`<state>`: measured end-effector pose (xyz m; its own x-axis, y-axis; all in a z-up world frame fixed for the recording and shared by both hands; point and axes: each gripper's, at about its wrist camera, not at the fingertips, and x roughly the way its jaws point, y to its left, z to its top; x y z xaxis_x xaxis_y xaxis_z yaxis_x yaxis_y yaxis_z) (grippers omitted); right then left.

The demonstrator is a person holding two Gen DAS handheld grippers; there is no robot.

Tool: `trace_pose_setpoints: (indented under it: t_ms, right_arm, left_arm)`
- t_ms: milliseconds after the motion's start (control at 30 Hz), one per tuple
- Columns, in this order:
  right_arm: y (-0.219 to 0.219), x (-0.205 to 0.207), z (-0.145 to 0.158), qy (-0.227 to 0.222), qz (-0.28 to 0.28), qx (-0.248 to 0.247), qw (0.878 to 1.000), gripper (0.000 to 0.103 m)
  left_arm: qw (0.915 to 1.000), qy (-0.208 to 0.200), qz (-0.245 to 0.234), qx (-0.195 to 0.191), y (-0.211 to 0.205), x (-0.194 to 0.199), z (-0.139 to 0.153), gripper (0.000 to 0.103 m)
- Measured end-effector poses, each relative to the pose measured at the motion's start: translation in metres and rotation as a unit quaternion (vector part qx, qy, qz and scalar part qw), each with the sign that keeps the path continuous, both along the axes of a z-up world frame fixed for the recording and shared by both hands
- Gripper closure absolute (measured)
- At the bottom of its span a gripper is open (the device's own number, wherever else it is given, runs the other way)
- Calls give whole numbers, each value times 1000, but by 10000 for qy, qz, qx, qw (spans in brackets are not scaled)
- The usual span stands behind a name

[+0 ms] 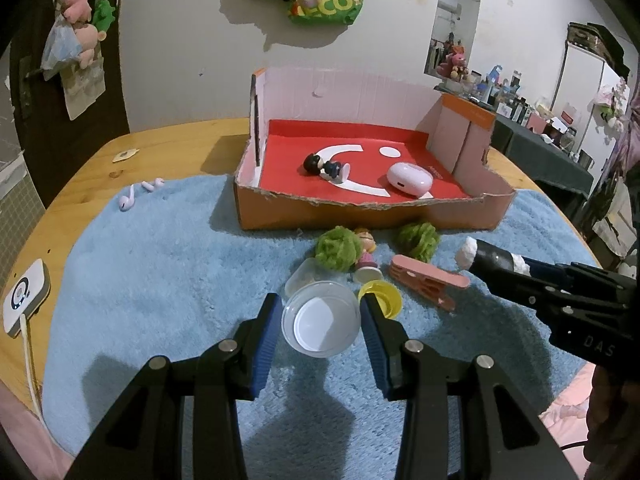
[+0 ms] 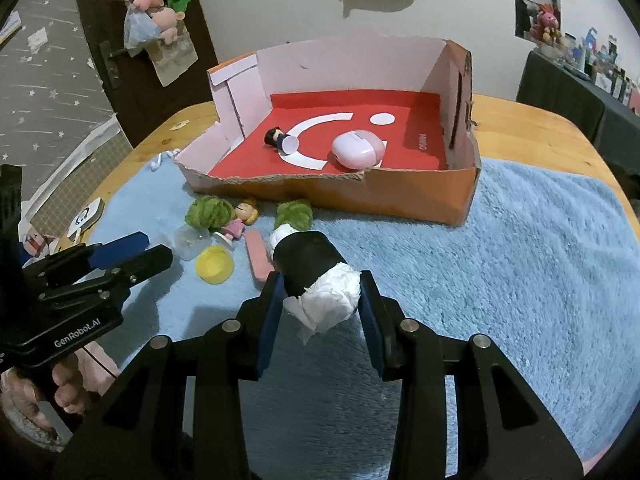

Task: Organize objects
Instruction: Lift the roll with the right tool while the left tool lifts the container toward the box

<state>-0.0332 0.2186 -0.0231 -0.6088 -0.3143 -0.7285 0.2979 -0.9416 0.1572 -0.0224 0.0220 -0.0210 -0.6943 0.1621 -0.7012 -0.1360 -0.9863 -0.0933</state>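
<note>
Both grippers were loaded for the cardboard box (image 1: 360,208) — the left gripper (image 1: 320,320) clamped a clear plastic cup (image 1: 320,322), the right gripper (image 2: 320,300) a black tissue-stuffed tube (image 2: 316,276) — presumably to join the items already inside.

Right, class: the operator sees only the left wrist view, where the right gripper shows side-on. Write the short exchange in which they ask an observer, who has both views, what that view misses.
Operator: I only see the right gripper from the side. What are its pads on?
Observer: The right gripper pinches the white tissue stuffed in the near end of the black roll, one pad on each side.
Operator: And who is carrying my own gripper?
Observer: A hand wraps the handle of the left gripper, low left in the right wrist view.
</note>
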Motion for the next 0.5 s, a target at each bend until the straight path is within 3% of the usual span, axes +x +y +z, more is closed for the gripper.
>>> trace_pose_setpoints:
  t_ms: [500]
  right_arm:
    - [-3, -2, 11, 59, 58, -94, 9999, 67]
  left_arm:
    - [9998, 99, -138, -77, 12, -12, 12, 60]
